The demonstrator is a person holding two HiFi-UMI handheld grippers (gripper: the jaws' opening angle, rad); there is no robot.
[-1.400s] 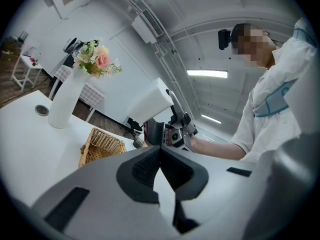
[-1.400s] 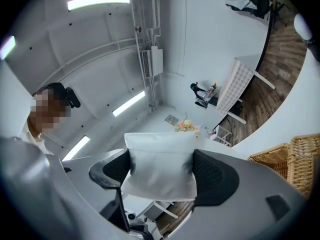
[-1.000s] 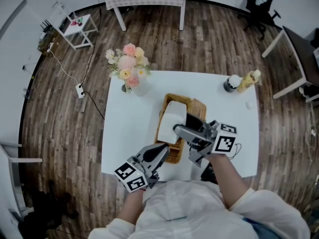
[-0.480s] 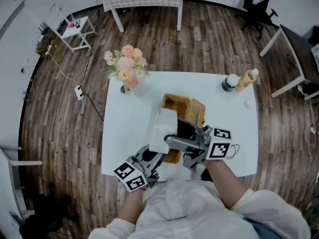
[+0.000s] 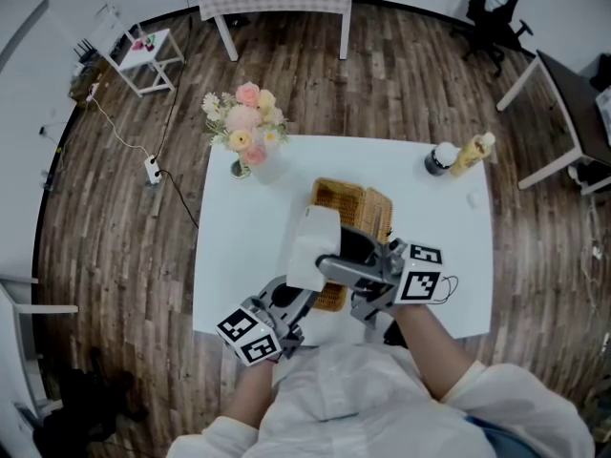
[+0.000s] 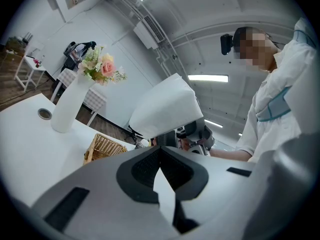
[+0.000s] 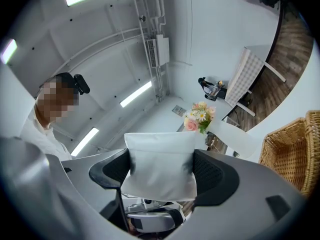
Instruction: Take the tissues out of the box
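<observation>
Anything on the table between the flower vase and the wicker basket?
No. In the head view, the stretch of white table between the flower vase and the wicker basket is bare.

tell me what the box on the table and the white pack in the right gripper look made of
Box: woven wicker or rattan by the look, tan and matt, with an open basket weave.
White pack: probably soft plastic film round tissues, smooth with faint creases. It gives where the right gripper pinches it. Paper cannot be ruled out.
</observation>
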